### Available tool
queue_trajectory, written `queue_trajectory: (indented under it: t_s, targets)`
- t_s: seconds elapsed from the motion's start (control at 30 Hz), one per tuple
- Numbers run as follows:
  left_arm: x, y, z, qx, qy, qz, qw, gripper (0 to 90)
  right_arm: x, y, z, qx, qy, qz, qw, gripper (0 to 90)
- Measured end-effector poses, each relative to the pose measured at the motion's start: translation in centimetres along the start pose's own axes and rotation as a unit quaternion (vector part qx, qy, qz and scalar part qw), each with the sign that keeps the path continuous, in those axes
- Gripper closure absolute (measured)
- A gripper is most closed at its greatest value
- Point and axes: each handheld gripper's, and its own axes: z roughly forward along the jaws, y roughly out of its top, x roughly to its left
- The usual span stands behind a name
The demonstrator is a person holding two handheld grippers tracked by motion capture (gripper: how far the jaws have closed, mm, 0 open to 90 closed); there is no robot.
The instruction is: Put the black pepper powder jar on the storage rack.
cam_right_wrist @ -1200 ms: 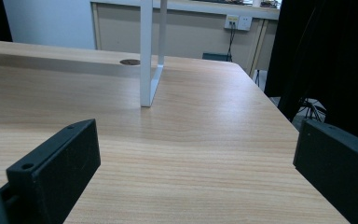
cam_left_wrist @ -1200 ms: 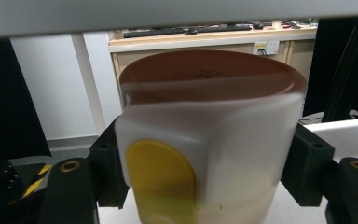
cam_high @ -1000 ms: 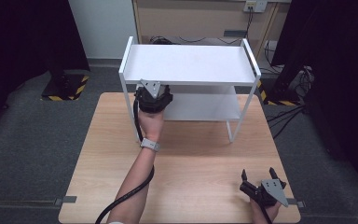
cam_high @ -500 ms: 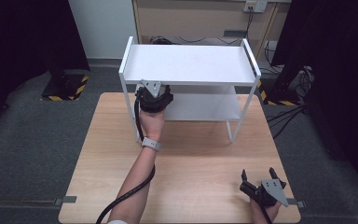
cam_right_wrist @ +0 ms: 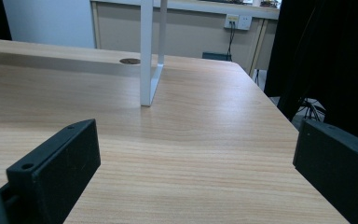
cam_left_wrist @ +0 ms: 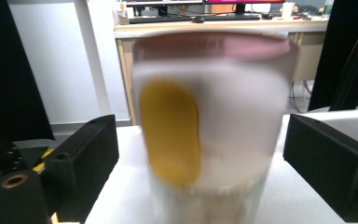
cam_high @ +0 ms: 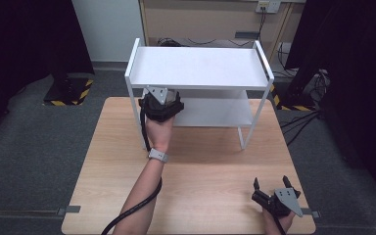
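Left hand-held gripper (cam_left_wrist: 200, 154) jaws just opened, clear of blurred cup (cam_left_wrist: 209, 126); base cut off.

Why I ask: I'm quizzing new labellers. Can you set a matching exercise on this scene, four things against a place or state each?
Things:
1. left gripper
2. right gripper
3. white cup with a yellow patch
4. white rack

Places or states:
a. by the wooden table's near right corner, jaws open on nothing
b. at the table's far side, top shelf bare
c. standing between two black jaws
d. at the front left of the rack's lower shelf

Pairs: 1-d, 2-a, 3-c, 4-b.

The left gripper's jaws have just been opening, with the cup between them.
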Motion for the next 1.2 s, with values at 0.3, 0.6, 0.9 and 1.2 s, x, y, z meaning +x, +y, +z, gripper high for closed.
queue_trajectory:
  t_s: [0.3, 0.6, 0.9, 1.2]
  targets:
    - [0.9, -2.1, -3.4, -0.015, -0.025, -0.017, 0.9994, 2.0, 0.0, 0.0, 0.0, 0.001, 0.002, -0.001, 1.0, 0.5]
    - [2.9, -4.8, -7.4, -0.028, -0.028, -0.02, 0.999, 0.0, 0.0, 0.0, 0.0, 0.001, -0.001, 0.001, 1.0, 0.5]
    - [5.9, -8.6, -11.2, -0.049, -0.02, -0.015, 0.9985, 0.0, 0.2, 0.0, 0.0, 0.002, -0.004, 0.0, 1.0, 0.5]
    - [10.8, -13.3, -14.0, -0.036, 0.013, -0.038, 0.9985, 0.0, 0.3, 0.2, 0.0, 0.005, -0.003, -0.011, 0.9999, 0.5]
